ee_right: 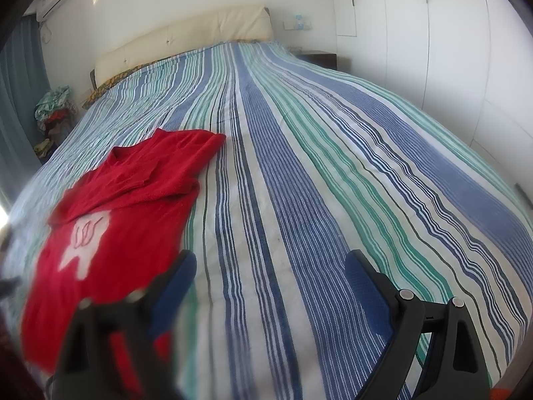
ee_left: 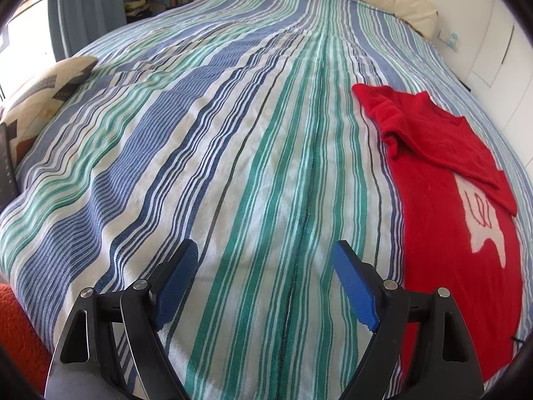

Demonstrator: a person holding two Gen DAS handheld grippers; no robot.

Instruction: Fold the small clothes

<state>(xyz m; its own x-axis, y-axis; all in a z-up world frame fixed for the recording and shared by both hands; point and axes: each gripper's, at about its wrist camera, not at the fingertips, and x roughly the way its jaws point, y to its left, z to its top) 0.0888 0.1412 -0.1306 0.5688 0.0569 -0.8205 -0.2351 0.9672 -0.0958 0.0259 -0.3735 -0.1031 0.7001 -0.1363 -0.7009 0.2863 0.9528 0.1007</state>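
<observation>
A small red sweater (ee_left: 446, 180) with a white figure on its front lies on the striped bedspread (ee_left: 233, 153). Its sleeves are folded in over the chest. In the left wrist view it is at the right; in the right wrist view the sweater (ee_right: 116, 206) is at the left. My left gripper (ee_left: 266, 256) is open and empty, above the bedspread, left of the sweater. My right gripper (ee_right: 271, 266) is open and empty, above the bedspread (ee_right: 316, 200), right of the sweater; its left finger overlaps the sweater's lower edge in the view.
A patterned cushion (ee_left: 40, 100) lies at the bed's left edge. A cream headboard (ee_right: 186, 40) is at the far end. A pile of clothes (ee_right: 55, 110) stands beside the bed. White wardrobe doors (ee_right: 449, 50) run along the right. An orange fabric (ee_left: 20, 330) is at lower left.
</observation>
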